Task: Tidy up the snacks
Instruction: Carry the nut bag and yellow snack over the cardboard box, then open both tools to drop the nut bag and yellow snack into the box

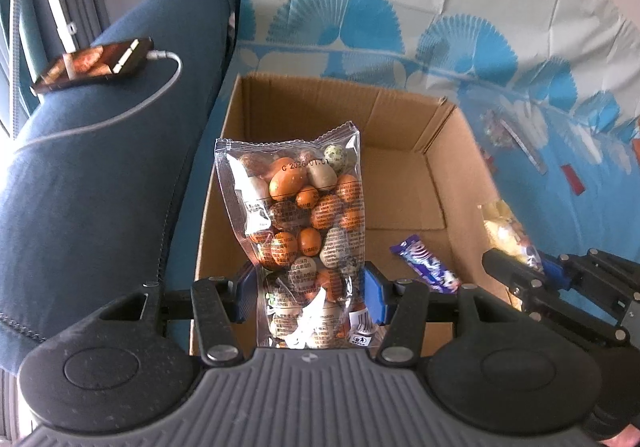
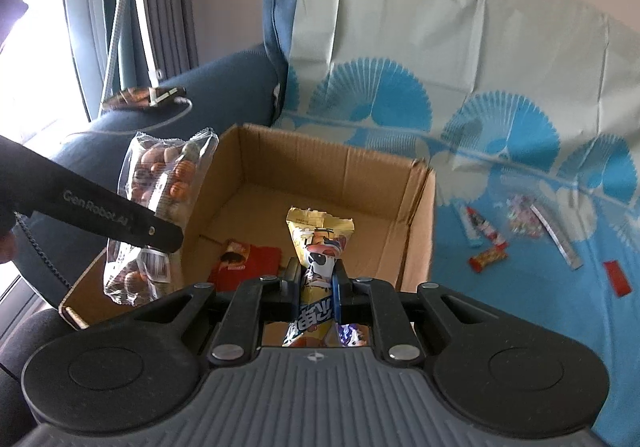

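My left gripper [image 1: 311,293] is shut on a clear bag of orange and white coated nuts [image 1: 298,215] and holds it upright over the near left part of the open cardboard box [image 1: 404,103]. The bag also shows in the right wrist view [image 2: 160,203]. My right gripper [image 2: 316,287] is shut on a yellow snack packet with a cartoon figure [image 2: 320,243], held above the box [image 2: 332,163] near its front. A purple wrapped bar [image 1: 426,263] and a red packet [image 2: 250,261] lie inside the box.
The box sits on a sofa covered with a blue fan-patterned cloth [image 2: 500,119]. Several small snacks [image 2: 490,247] lie on the cloth right of the box. A phone on a charging cable [image 1: 94,65] rests on the dark blue armrest at left.
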Demonstrator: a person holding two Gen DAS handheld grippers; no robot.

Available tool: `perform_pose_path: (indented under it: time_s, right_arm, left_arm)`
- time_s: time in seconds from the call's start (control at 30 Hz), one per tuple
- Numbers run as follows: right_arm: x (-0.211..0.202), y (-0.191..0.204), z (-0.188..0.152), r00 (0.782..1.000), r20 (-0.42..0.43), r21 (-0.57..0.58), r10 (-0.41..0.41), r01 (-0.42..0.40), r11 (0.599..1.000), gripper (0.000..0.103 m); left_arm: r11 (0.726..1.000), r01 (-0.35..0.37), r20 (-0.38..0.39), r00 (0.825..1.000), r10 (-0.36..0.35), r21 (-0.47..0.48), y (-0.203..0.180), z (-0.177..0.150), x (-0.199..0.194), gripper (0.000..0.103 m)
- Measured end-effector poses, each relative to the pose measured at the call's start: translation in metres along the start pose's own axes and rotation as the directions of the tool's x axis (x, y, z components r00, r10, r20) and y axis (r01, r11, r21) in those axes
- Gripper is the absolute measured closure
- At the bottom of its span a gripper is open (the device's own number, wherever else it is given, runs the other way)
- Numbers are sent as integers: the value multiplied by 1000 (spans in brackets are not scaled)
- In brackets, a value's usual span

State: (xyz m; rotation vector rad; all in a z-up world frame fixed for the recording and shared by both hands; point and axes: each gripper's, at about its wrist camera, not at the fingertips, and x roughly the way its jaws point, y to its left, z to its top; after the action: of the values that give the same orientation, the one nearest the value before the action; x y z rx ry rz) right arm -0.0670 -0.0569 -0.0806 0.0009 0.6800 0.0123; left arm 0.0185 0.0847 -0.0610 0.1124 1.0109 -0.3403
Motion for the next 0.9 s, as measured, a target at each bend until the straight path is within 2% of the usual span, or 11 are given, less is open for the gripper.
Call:
perform_pose_path:
  time_s: [0.2, 0.6, 0.7, 0.73, 0.77, 0.8, 0.83, 0.9]
  right_arm:
    - [28, -1, -1, 999, -44, 13, 3, -2, 1000, 87]
    - [61, -8, 1, 996, -85, 35, 5, -2, 999, 87]
    - [62, -9, 0, 996, -85, 35, 0, 3, 999, 85]
    - [62, -10, 0, 996, -84, 43, -6, 10, 999, 80]
    - [61, -11, 1, 996, -84, 59, -4, 9, 998, 72]
    - [60, -14, 2, 996, -86, 79, 0, 7, 997, 54]
    - [56, -16, 2, 997, -80, 104, -5, 13, 995, 43]
    - [47, -19, 4, 998, -60, 128, -16, 23, 991, 42]
  left_arm:
    - [1000, -5, -57, 998, 5, 4, 4, 2, 32, 44]
    - [999, -25, -100, 995, 28, 30, 3, 6, 66, 44]
    - [999, -33, -94, 995, 37, 37, 2, 6, 68, 37]
    - [999, -38, -77, 996, 41, 34, 3, 6, 65, 27]
    - [999, -42, -56, 997, 44, 33, 3, 5, 59, 13]
    - [998, -46, -22, 999, 46, 33, 3, 5, 51, 6]
    - [998, -49, 21, 999, 48, 36, 2, 4, 41, 0]
    - [997, -60, 67, 996, 56, 53, 1, 1, 25, 0]
